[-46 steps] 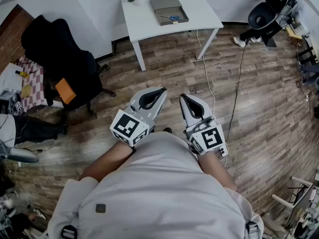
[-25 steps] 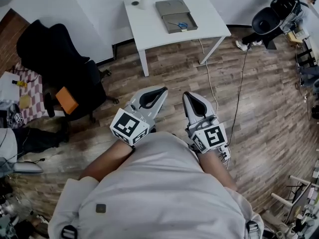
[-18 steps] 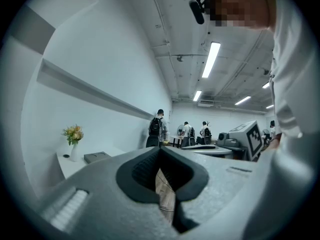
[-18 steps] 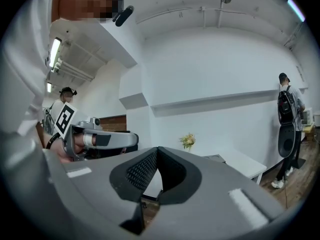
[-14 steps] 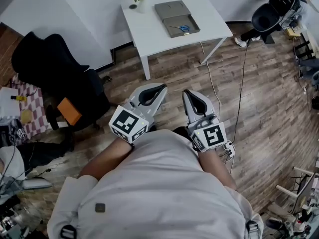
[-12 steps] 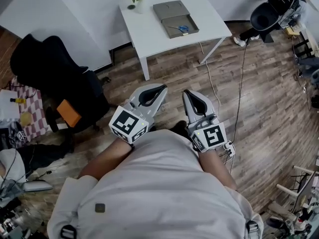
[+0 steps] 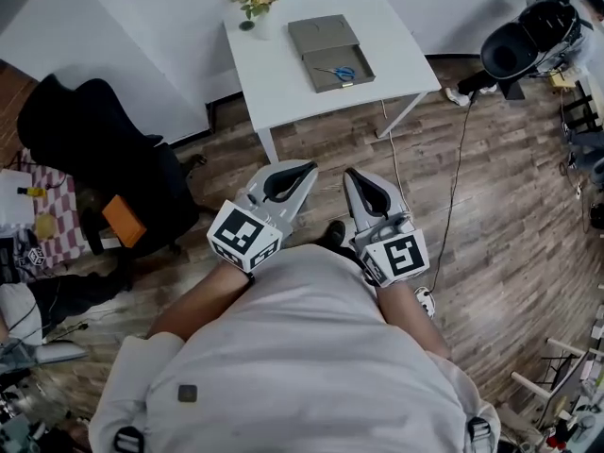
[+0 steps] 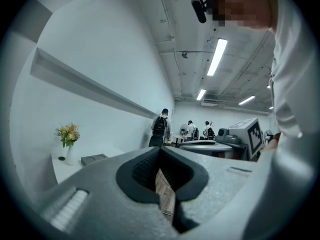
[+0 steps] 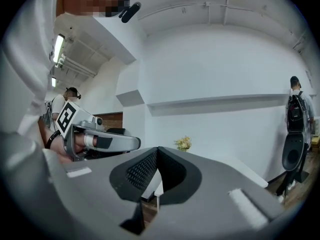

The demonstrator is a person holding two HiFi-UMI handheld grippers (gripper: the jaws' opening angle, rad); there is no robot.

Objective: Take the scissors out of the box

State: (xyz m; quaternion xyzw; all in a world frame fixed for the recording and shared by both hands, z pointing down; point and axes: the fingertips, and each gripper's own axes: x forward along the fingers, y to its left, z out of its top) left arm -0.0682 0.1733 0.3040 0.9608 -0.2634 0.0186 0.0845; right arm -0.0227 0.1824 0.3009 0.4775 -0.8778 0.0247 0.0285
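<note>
Scissors lie in the box, far beyond closed left fingers and right fingers.

We wear a loose white top with long sleeves bunched above the forearms. A small dark square tag sits on its front, and black buckles show low at both shoulders. A small black camera juts from our head. Our left gripper and right gripper share one build: a smooth, rounded light-grey shell around a black-lined teardrop opening, with finely ribbed black pads inside. Each carries a white marker cube at its rear, printed with bold black square patterns. A pale ribbed strip is moulded into the shell.
</note>
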